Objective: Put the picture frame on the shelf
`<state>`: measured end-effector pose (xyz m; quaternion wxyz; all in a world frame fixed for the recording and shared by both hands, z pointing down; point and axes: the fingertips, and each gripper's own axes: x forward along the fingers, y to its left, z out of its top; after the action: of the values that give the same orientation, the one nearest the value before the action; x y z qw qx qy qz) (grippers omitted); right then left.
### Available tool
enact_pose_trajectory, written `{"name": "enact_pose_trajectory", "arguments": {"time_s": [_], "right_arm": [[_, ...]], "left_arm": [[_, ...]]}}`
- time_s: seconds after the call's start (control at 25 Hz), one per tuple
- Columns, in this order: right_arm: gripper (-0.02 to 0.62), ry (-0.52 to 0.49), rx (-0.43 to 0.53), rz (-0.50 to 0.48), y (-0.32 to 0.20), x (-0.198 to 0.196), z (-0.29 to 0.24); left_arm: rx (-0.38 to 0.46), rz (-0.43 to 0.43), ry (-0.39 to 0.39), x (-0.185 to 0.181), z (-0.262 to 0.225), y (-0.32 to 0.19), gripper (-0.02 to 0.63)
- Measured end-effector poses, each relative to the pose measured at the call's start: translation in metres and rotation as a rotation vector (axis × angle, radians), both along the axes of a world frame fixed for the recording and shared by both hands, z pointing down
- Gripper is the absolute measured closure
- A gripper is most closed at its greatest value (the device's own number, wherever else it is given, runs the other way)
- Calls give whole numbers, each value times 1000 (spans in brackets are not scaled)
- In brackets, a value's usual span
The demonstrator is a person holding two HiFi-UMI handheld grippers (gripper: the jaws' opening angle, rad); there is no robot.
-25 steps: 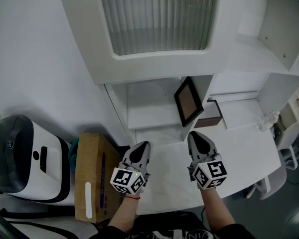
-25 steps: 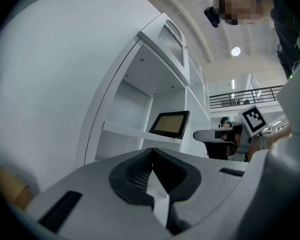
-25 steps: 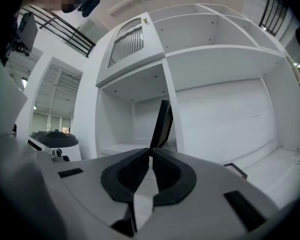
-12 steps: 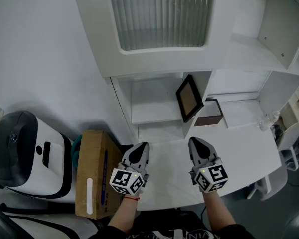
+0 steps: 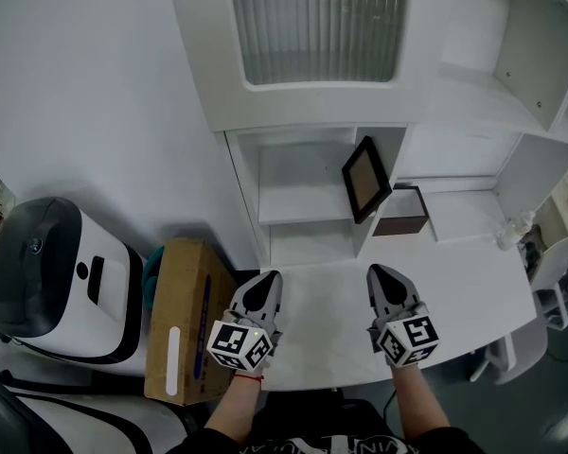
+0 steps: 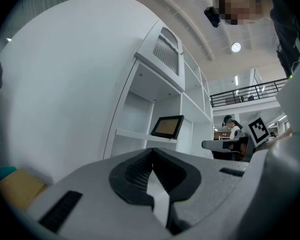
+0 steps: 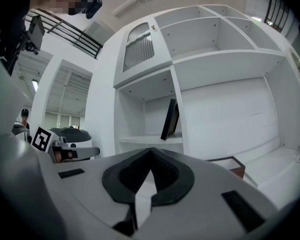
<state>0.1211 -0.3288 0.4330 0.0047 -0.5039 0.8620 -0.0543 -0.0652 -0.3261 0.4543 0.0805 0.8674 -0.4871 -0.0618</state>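
Observation:
The picture frame [image 5: 365,179], black-edged with a brown panel, stands tilted on the white shelf [image 5: 308,208], leaning against the right divider; it also shows in the left gripper view [image 6: 167,126] and edge-on in the right gripper view [image 7: 170,119]. My left gripper [image 5: 263,290] hovers low over the white desk [image 5: 473,272], shut and empty. My right gripper [image 5: 385,281] is beside it, also shut with nothing between its jaws. Both sit well short of the shelf.
A dark brown box [image 5: 402,213] sits on the desk right of the shelf. A cardboard box [image 5: 183,322] and a white-and-black machine [image 5: 52,272] stand at the left. A ribbed-glass cabinet door [image 5: 322,26] hangs above. A chair [image 5: 549,282] is at the right.
The view has drifted so the shelf unit appears further right and lower. Both grippers keep their places relative to each other, over the desk's near edge.

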Motion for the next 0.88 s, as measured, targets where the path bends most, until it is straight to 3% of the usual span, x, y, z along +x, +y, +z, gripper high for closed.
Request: {"name": "enact_pose_trajectory", "arguments": {"time_s": [0.88], "right_arm": [[592, 12, -5, -20, 8, 3, 9]], "left_arm": [[-4, -113, -16, -47, 1, 19, 600]]}}
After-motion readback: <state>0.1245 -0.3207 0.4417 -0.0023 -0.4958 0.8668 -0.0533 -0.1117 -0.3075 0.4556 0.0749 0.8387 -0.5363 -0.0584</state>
